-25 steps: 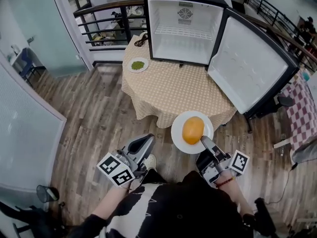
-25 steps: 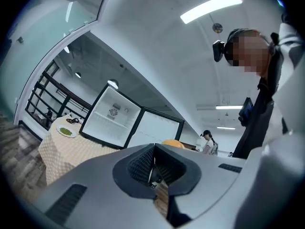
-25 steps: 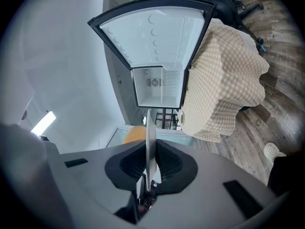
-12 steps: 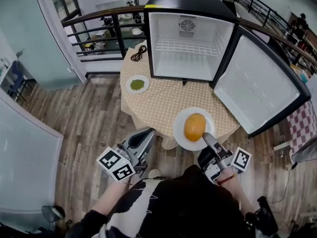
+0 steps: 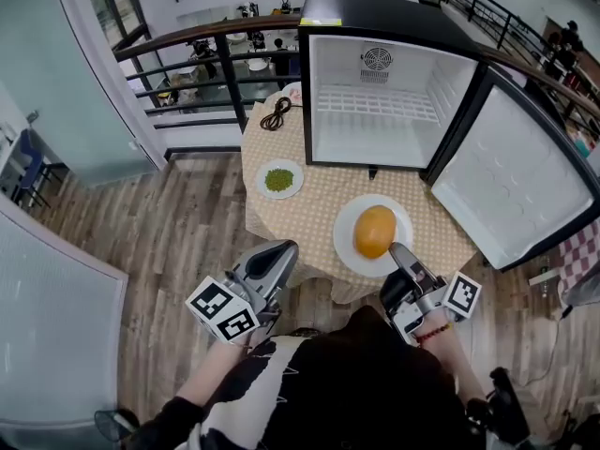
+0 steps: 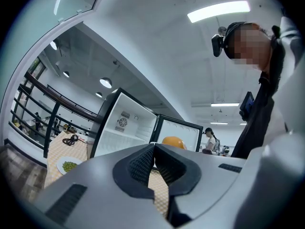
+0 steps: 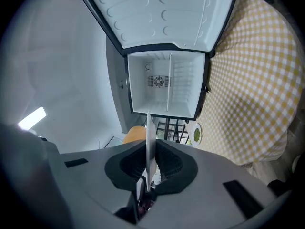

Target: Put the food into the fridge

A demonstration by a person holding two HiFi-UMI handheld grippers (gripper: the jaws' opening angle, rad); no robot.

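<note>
A white plate [image 5: 349,242] carries a round orange piece of food [image 5: 374,231]. My right gripper [image 5: 397,249] is shut on the plate's near rim and holds it over the front edge of the table [image 5: 319,200]. In the right gripper view the plate's edge [image 7: 149,137] stands thin between the pads, with the orange food [image 7: 135,134] beside it. My left gripper [image 5: 281,252] is shut on nothing, left of the plate near the table's edge; its tips meet in the left gripper view [image 6: 153,149]. The small fridge [image 5: 375,111] stands open and bare on the table.
The fridge door [image 5: 511,190] swings wide to the right. A small plate of green food [image 5: 278,179] and a coiled black cable [image 5: 275,115] lie on the checked cloth left of the fridge. A black railing [image 5: 197,64] runs behind the table. Wooden floor surrounds it.
Both grippers have moved forward toward the table. The plate with the orange food went along and now hangs over the table's front edge, closer to the fridge.
</note>
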